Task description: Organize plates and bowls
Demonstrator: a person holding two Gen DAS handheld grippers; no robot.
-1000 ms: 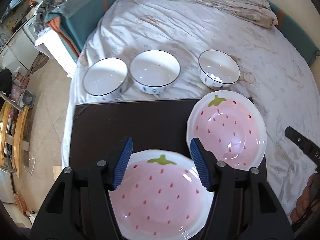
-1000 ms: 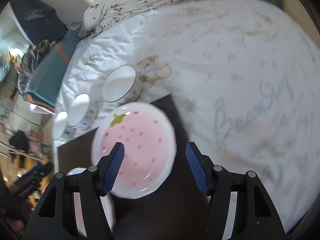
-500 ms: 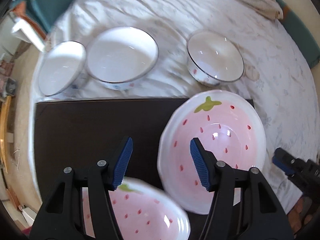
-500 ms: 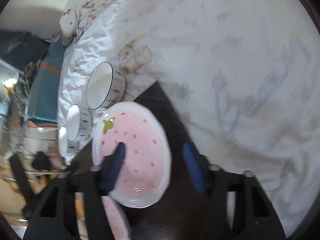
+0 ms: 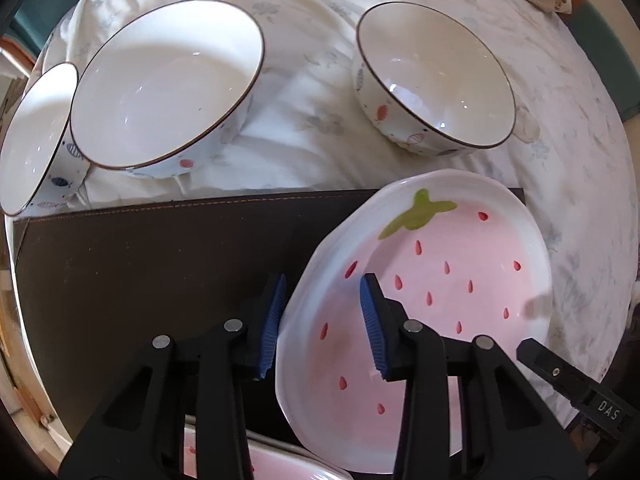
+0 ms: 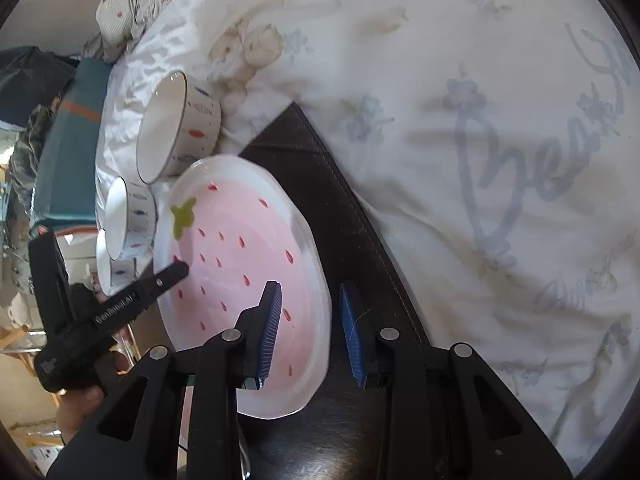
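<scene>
A pink strawberry plate (image 5: 440, 300) lies on the dark mat (image 5: 140, 280). My left gripper (image 5: 322, 328) straddles its left rim, one blue pad outside and one over the pink inside. The jaws are closing with a gap still showing. My right gripper (image 6: 312, 330) straddles the opposite rim of the same plate (image 6: 240, 248); its jaws are closing too, pads clear of the rim. A second strawberry plate (image 5: 280, 464) peeks out under the left gripper. Three white bowls (image 5: 160, 80) (image 5: 32, 132) (image 5: 436, 76) stand on the bedsheet beyond the mat.
The mat lies on a bed with a white printed sheet (image 6: 480, 160). A flowered pillow (image 6: 132, 0) and teal bedding (image 6: 68, 140) are at the far side. A hand (image 6: 80, 408) holds the left gripper. The nearest bowl (image 6: 176, 128) almost touches the plate's far edge.
Both grippers have come down and narrowed their jaws. The left one moved from the near strawberry plate to the left rim of the far one. The right one settled over that plate's right rim.
</scene>
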